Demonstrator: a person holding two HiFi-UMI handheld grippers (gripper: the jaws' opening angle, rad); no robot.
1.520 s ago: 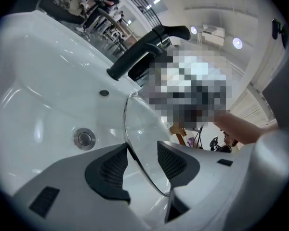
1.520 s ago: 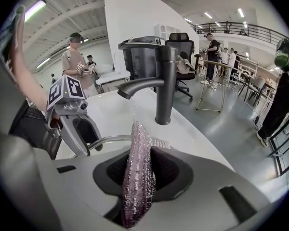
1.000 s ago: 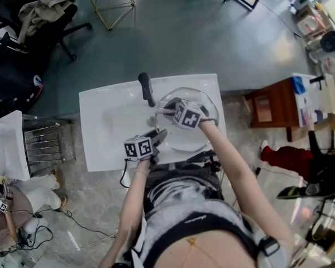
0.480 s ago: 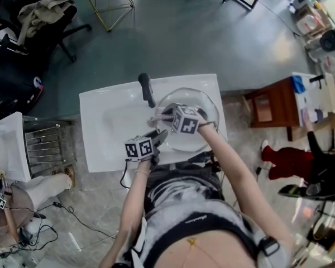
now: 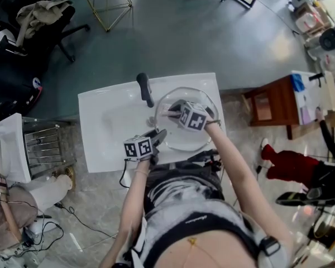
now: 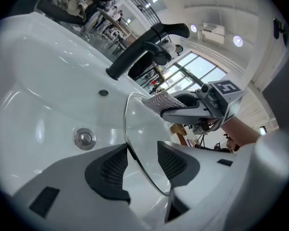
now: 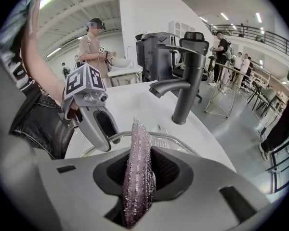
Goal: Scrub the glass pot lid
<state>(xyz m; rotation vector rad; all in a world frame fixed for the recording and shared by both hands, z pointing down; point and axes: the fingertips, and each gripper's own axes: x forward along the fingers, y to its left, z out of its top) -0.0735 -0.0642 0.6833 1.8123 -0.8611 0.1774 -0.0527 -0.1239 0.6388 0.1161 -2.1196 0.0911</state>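
The glass pot lid (image 5: 181,139) stands tilted in the white sink basin (image 5: 109,121). My left gripper (image 5: 159,134) grips its near rim, and the clear glass (image 6: 139,129) passes between the two dark pads of the left gripper (image 6: 139,160). My right gripper (image 5: 171,110) is shut on a silvery mesh scrub cloth (image 7: 137,177) and holds it against the far upper part of the lid. The cloth (image 6: 159,100) lies over the lid's top edge in the left gripper view. Across the metal rim (image 7: 173,139), the left gripper (image 7: 98,126) faces the right gripper (image 7: 139,170).
A black faucet (image 5: 145,89) stands at the basin's far edge, close to the cloth, and its spout (image 7: 188,85) reaches over the basin. A metal drain plug (image 6: 84,138) sits in the basin floor. A wooden table (image 5: 276,108) stands to the right.
My right gripper slid the cloth a little toward me across the lid, then back out to the far right. The left gripper and the lid stayed still.
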